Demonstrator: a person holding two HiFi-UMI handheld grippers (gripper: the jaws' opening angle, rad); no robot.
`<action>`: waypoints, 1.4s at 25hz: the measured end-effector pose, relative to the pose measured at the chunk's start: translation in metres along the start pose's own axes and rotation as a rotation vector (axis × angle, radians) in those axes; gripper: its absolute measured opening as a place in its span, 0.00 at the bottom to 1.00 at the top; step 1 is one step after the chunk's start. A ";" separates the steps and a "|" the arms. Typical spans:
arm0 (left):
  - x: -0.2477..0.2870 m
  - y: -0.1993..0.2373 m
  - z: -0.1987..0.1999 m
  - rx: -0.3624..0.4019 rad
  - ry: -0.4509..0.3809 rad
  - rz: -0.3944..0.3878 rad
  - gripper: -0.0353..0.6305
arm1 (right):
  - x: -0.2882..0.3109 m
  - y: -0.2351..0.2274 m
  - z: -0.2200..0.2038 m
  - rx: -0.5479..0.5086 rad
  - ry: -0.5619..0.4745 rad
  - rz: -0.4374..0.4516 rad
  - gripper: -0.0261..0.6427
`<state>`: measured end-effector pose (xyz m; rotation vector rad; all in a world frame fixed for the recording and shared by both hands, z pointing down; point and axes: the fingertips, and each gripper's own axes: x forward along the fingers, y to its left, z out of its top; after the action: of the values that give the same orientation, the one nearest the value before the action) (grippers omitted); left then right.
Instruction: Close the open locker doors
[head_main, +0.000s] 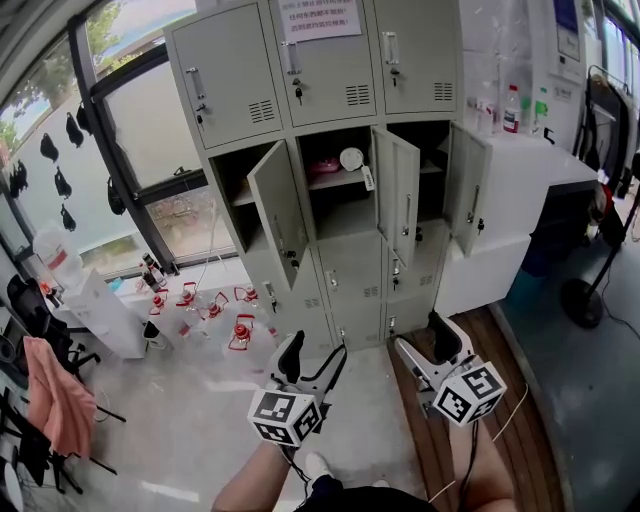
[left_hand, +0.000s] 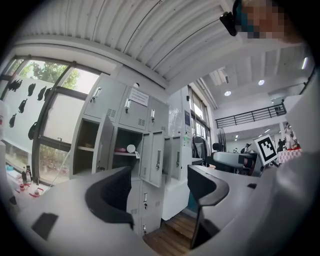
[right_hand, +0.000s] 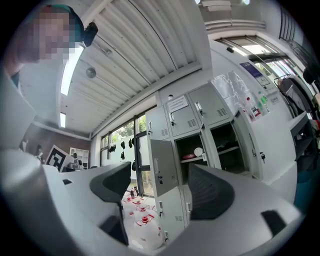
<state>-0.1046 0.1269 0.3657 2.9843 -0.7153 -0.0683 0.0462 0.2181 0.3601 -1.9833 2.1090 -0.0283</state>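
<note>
Head view: the left gripper (head_main: 313, 362) and right gripper (head_main: 425, 345) are both spread wide and empty. The open locker doors (head_main: 278, 212) stand well ahead of them.

Left gripper view: the doors are straight past its jaws.

Right gripper view: the same.

A hard shove could bounce a door back open.

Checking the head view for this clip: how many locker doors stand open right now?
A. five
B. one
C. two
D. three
D: in the second row down, the left door, the middle door and the right door all stand swung out, while the top-row doors are shut.
</note>
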 end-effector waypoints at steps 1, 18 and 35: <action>-0.001 0.005 0.001 0.000 -0.001 0.005 0.59 | 0.004 0.001 0.000 0.004 0.000 0.001 0.58; 0.010 0.124 0.010 -0.020 -0.017 0.023 0.59 | 0.114 0.028 -0.014 -0.002 0.023 0.000 0.58; 0.052 0.237 0.012 -0.037 -0.009 -0.066 0.59 | 0.229 0.048 -0.038 -0.017 0.020 -0.065 0.58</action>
<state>-0.1655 -0.1081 0.3709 2.9741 -0.6088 -0.0980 -0.0182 -0.0101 0.3503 -2.0690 2.0636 -0.0420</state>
